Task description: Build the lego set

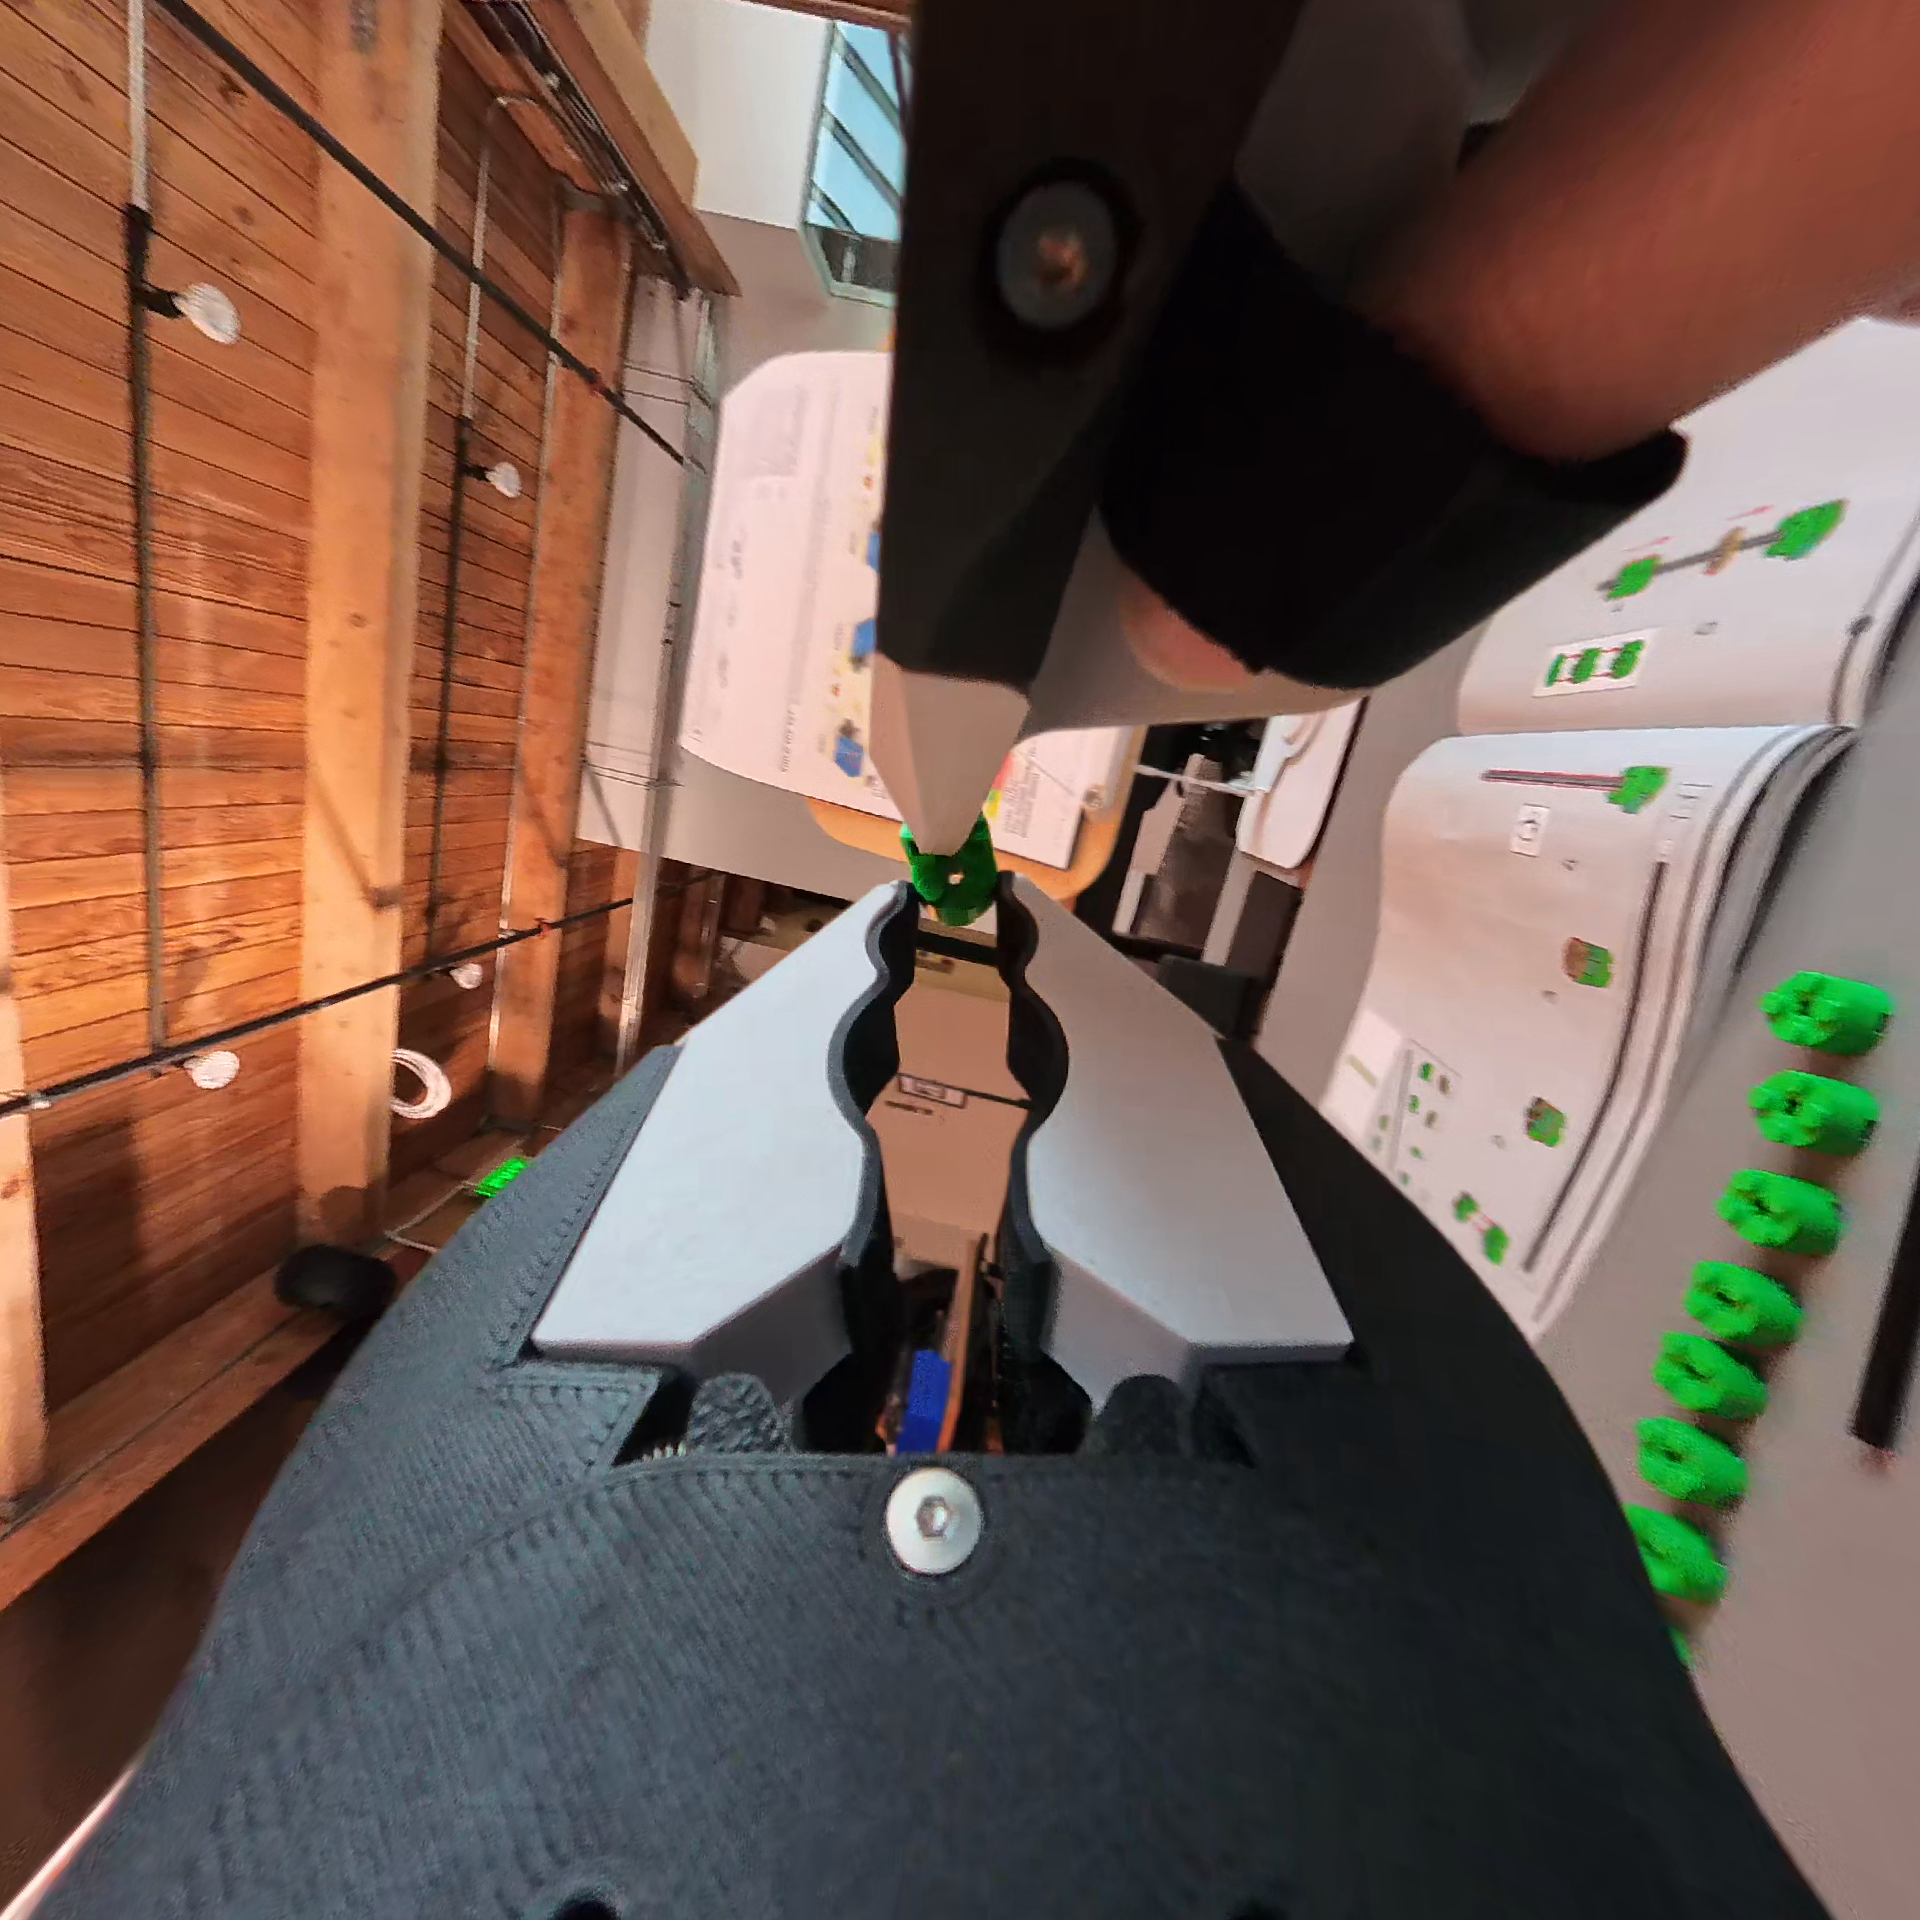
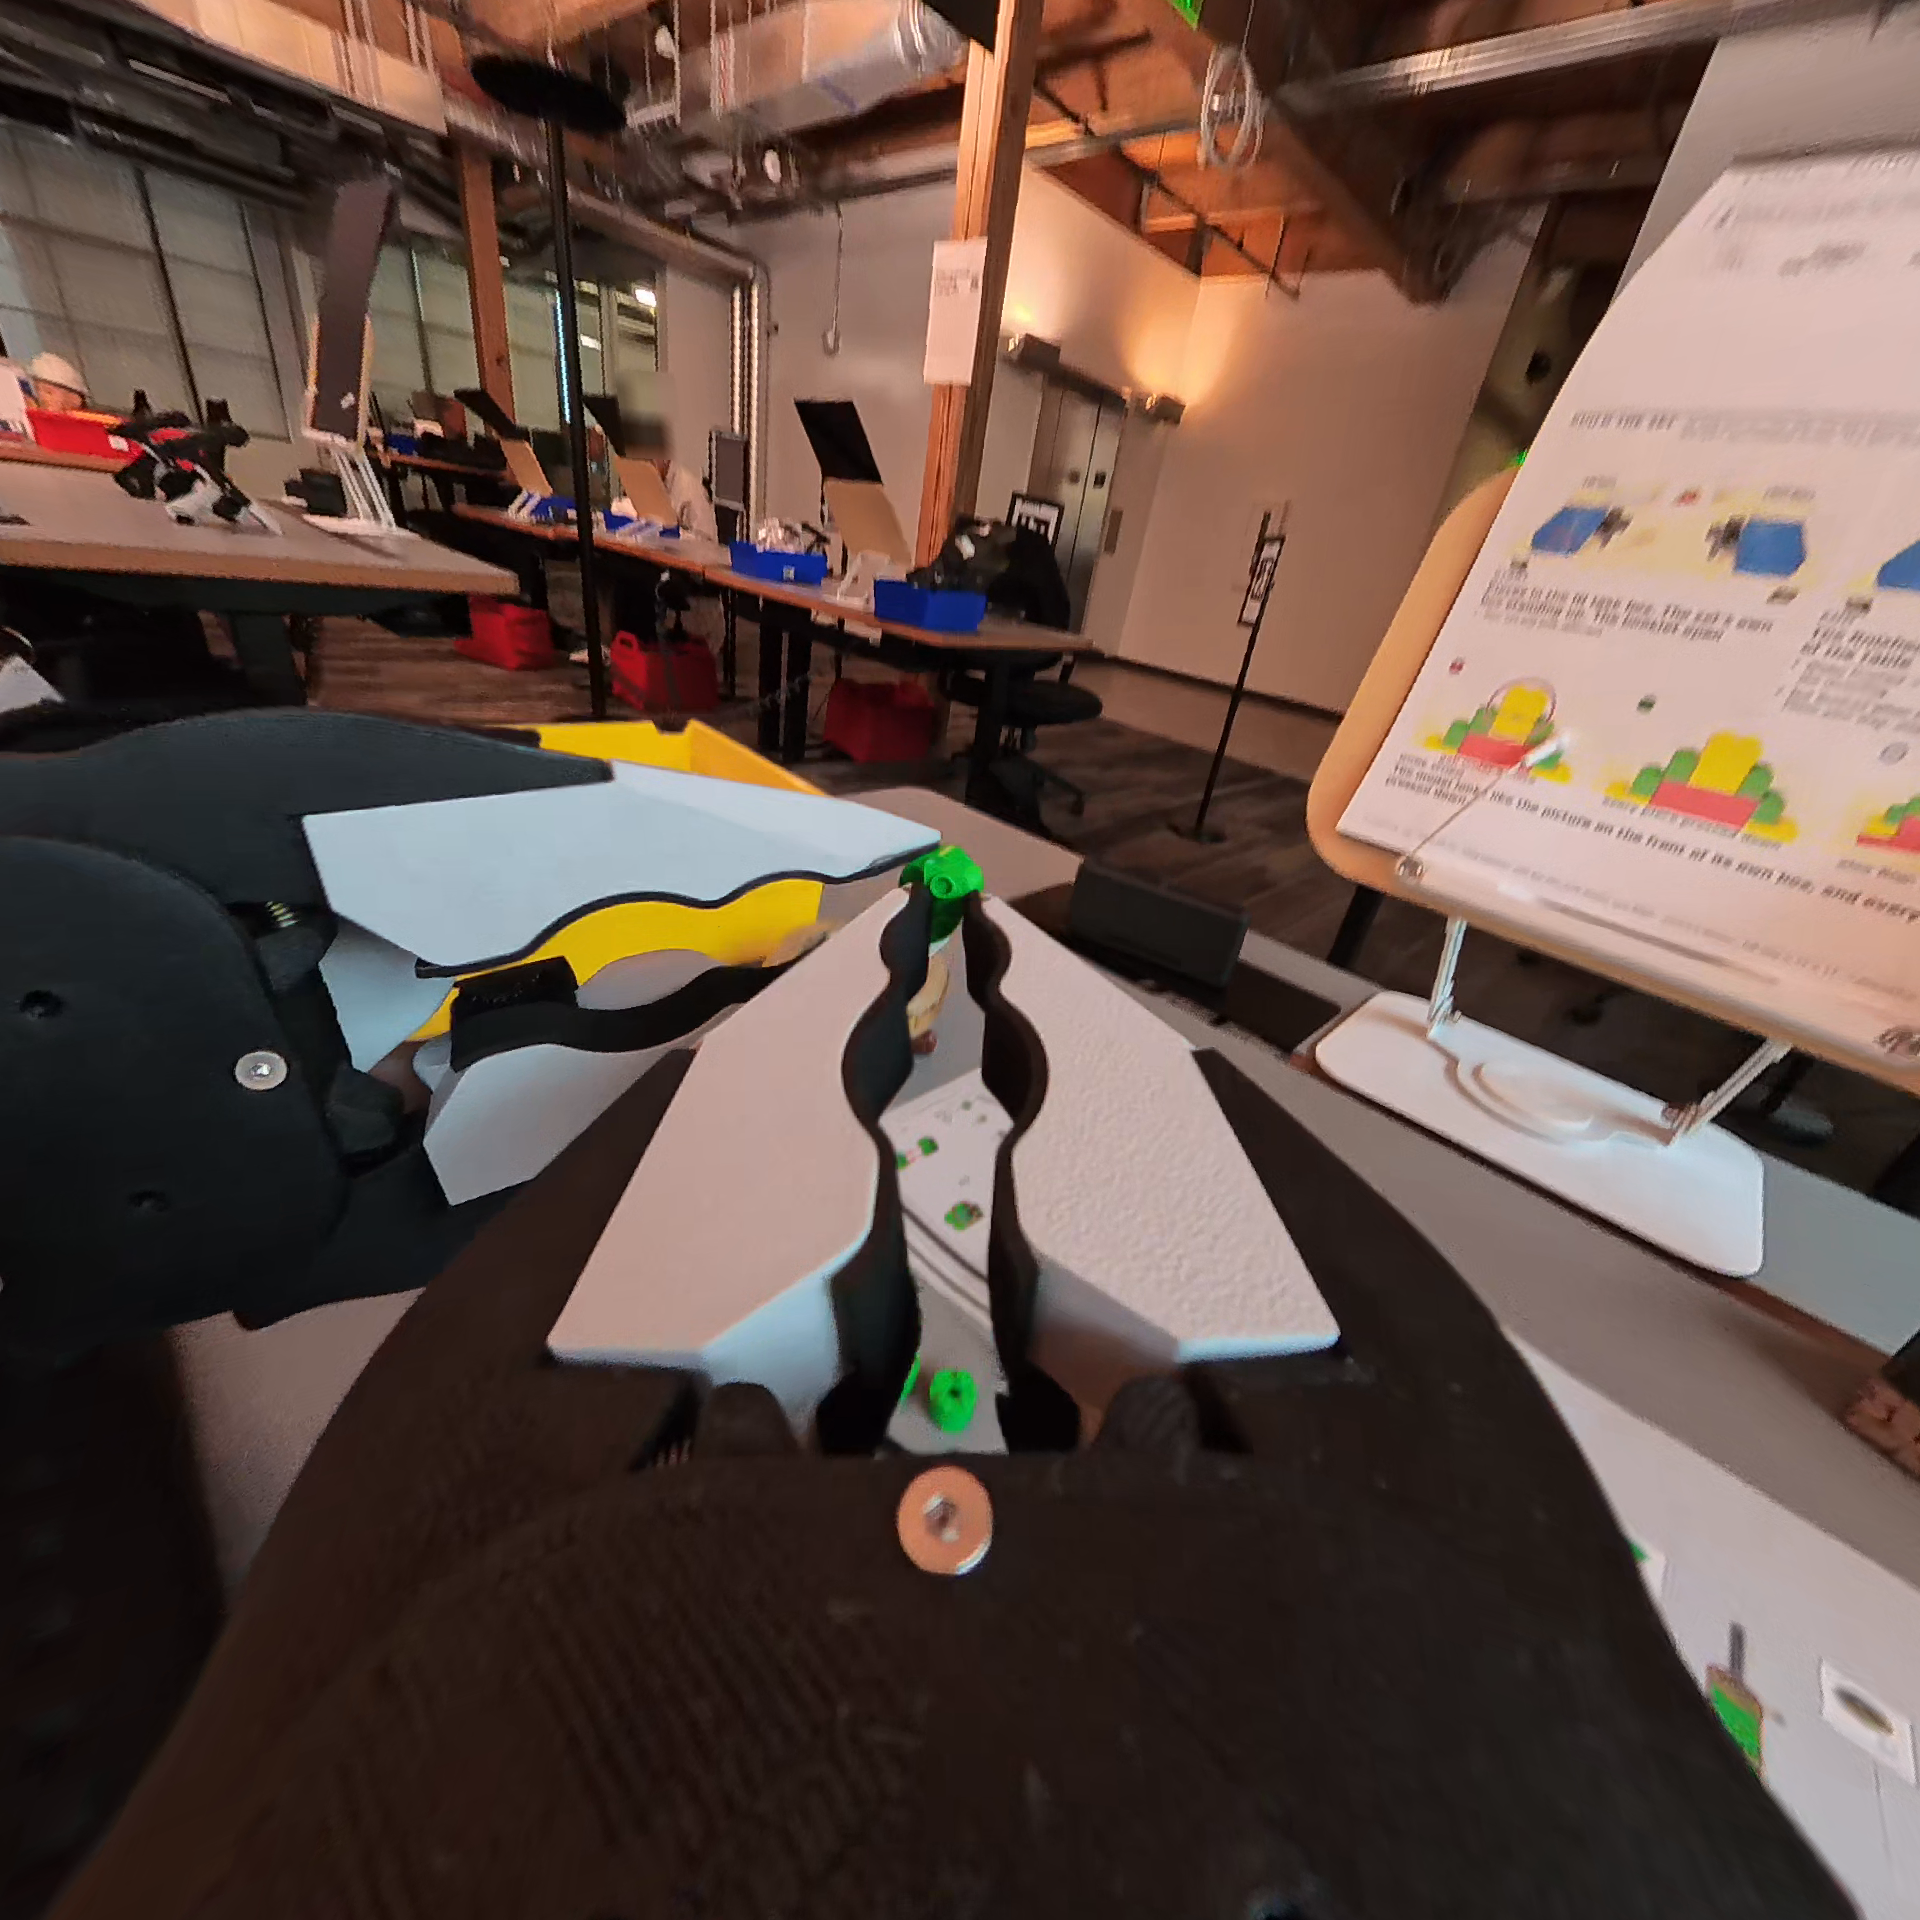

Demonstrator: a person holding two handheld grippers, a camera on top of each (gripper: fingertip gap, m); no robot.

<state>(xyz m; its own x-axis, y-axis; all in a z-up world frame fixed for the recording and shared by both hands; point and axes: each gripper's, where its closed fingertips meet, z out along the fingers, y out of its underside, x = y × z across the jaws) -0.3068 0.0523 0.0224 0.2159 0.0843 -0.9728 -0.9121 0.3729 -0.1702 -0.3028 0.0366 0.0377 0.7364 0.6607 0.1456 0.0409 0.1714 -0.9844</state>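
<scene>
A small green lego piece [image 1: 951, 883] is pinched between the fingertips of my left gripper [image 1: 954, 899], held up off the table. My right gripper [image 1: 940, 821] comes in from above with its tip shut on the same piece. In the right wrist view the green piece [image 2: 943, 878] sticks out between the tips of my right gripper [image 2: 940, 909]. The left gripper's upper finger [image 2: 623, 842] reaches it from the left. A tan round piece [image 2: 928, 1003] shows just below the green one, partly hidden by the fingers.
Several loose green pieces [image 1: 1813, 1112] lie in a row on the grey table, beside a black axle [image 1: 1886, 1351] and an open instruction booklet [image 1: 1558, 987]. An instruction sheet on a stand [image 2: 1662, 623] stands at the right. A yellow bin [image 2: 675, 743] is behind the left gripper. My two grippers' fingertips are within a few centimetres of each other.
</scene>
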